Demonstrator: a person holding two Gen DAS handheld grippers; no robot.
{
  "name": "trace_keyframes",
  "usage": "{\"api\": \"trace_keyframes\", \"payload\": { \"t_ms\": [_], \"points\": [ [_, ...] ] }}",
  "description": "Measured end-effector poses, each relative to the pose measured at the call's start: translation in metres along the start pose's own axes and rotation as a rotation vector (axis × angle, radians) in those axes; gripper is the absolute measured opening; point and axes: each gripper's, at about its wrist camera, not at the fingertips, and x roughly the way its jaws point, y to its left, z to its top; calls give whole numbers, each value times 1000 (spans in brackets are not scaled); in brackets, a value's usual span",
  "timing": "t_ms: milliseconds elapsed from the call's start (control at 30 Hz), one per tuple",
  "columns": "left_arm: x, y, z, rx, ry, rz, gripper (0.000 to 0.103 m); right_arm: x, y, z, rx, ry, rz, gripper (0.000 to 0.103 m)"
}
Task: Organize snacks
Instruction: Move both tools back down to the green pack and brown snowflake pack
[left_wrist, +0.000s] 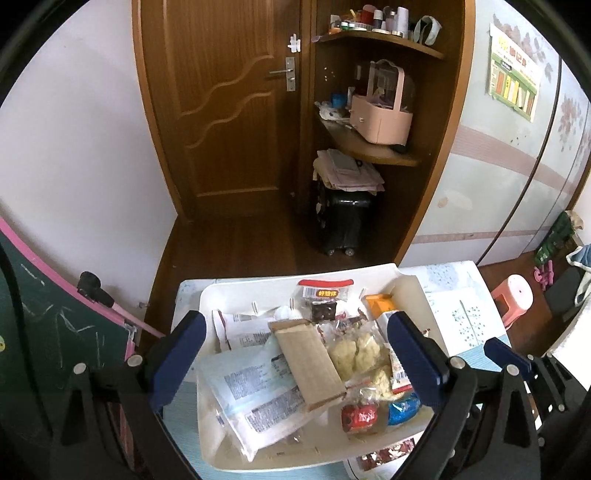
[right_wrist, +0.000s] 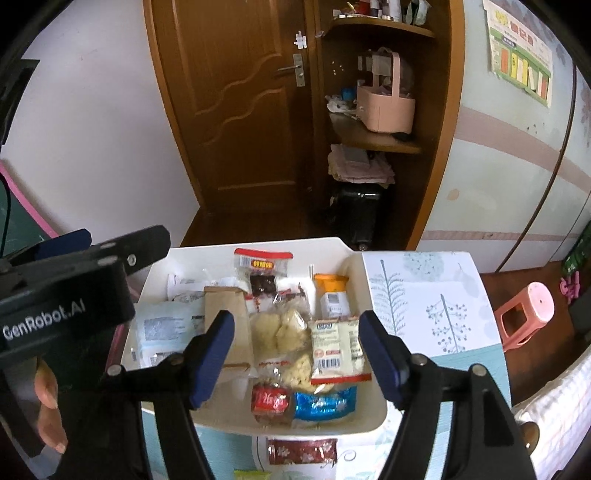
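Note:
A white tray (left_wrist: 240, 286) (right_wrist: 177, 266) holds several snacks: a brown paper packet (left_wrist: 308, 365) (right_wrist: 229, 317), a clear bag of pale puffed pieces (left_wrist: 356, 350) (right_wrist: 280, 332), a red-wrapped sweet (left_wrist: 360, 417) (right_wrist: 269, 400), a blue-wrapped one (left_wrist: 404, 408) (right_wrist: 325, 402), a white packet with a red edge (right_wrist: 338, 350), an orange-topped packet (right_wrist: 330, 291) and flat white-blue sachets (left_wrist: 251, 398). My left gripper (left_wrist: 295, 325) hangs open above the tray's middle, its jaws very wide, nothing between the pads. My right gripper (right_wrist: 295, 319) is open over the puffed bag and white packet, touching neither.
The tray sits on a small table with a leaf-patterned cloth (right_wrist: 424, 295). A red patterned packet (right_wrist: 301, 450) lies on the table in front of the tray. A pink stool (right_wrist: 528, 314) stands to the right, a chalkboard (left_wrist: 55, 332) to the left. Door and shelves stand behind.

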Motion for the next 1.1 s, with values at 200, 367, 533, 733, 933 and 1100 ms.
{"api": "trace_keyframes", "payload": {
  "t_ms": [200,367,533,733,933,1100],
  "points": [
    [-26,-15,-13,16,-13,12,98,-20,-9,-14,16,-3,13,70],
    [-60,-28,-24,13,-46,25,98,-49,-20,-23,24,-24,28,70],
    [-90,-35,-42,1,-56,39,98,-79,-30,-34,8,-44,40,70],
    [-112,-41,-73,-21,-47,47,98,-105,-46,-57,-2,-50,52,70],
    [-106,-43,-115,-39,18,62,98,-104,-64,-89,24,-8,46,70],
    [-81,-46,-153,-57,103,60,98,-87,-74,-121,47,55,40,70]
  ]
}}
